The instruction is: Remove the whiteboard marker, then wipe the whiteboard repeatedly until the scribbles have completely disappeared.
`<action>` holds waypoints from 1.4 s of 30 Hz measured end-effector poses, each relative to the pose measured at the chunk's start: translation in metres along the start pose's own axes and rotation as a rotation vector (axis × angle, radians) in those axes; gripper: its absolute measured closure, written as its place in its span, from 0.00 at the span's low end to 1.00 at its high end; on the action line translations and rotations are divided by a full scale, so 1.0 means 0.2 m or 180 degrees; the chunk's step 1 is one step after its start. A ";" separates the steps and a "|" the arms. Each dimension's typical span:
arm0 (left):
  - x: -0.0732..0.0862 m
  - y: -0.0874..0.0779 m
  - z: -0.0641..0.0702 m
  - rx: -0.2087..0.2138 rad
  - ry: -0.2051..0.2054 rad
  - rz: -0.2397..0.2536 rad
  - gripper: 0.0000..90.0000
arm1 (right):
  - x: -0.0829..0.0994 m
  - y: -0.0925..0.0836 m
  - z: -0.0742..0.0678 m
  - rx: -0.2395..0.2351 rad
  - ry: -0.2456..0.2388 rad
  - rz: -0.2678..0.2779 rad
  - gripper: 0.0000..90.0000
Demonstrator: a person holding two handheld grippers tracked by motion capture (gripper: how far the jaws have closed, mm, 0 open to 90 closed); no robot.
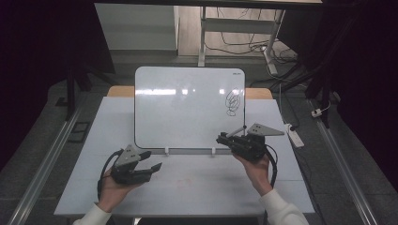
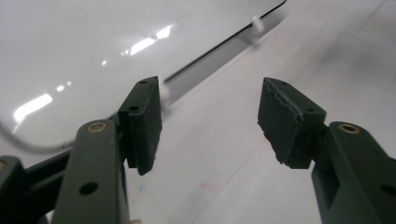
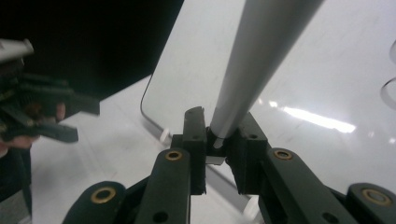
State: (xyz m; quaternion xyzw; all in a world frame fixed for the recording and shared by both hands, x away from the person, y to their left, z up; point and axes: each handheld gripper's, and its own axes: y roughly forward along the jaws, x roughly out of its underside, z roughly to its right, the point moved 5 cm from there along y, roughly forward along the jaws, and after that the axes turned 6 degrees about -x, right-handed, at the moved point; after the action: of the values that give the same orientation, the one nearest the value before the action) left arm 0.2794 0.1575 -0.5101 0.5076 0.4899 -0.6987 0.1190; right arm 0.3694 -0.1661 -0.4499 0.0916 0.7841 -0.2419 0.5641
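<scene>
Two claws: right claw (image 3: pixel 219 154) clamps marker (image 3: pixel 261 60), left claw (image 2: pixel 210 126) open.

Upright whiteboard (image 1: pixel 187 108) blocks the far side; near table (image 1: pixel 197 183) seems free.

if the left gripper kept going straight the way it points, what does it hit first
Probably the whiteboard: the open left gripper aims toward its lower edge, with bare table before it; depth is unclear.

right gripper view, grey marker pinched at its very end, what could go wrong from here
The right gripper clamps only the tail of the long grey marker, so pressing on the glossy whiteboard might lever it loose. The board merely leans on small white pegs and could shift. The open left gripper steadies nothing.
</scene>
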 end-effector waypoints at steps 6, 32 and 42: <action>0.09 0.02 -0.06 -0.0139 -0.0113 -0.0128 0.38 | -0.10 -0.06 0.06 0.0159 -0.0161 0.0221 0.86; 0.15 0.02 -0.15 -0.0198 -0.0236 -0.0107 0.38 | -0.46 0.13 0.75 0.0955 -0.0195 0.0519 0.86; 0.14 0.03 -0.15 -0.0212 -0.0233 -0.0116 0.38 | -0.45 0.16 0.78 0.1028 -0.0249 0.0514 0.86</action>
State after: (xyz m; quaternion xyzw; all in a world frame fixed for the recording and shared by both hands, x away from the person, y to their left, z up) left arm 0.2880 0.1883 -0.5375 0.4685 0.5173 -0.7021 0.1409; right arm 0.5447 -0.2013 -0.4127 0.2342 0.7026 -0.3220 0.5898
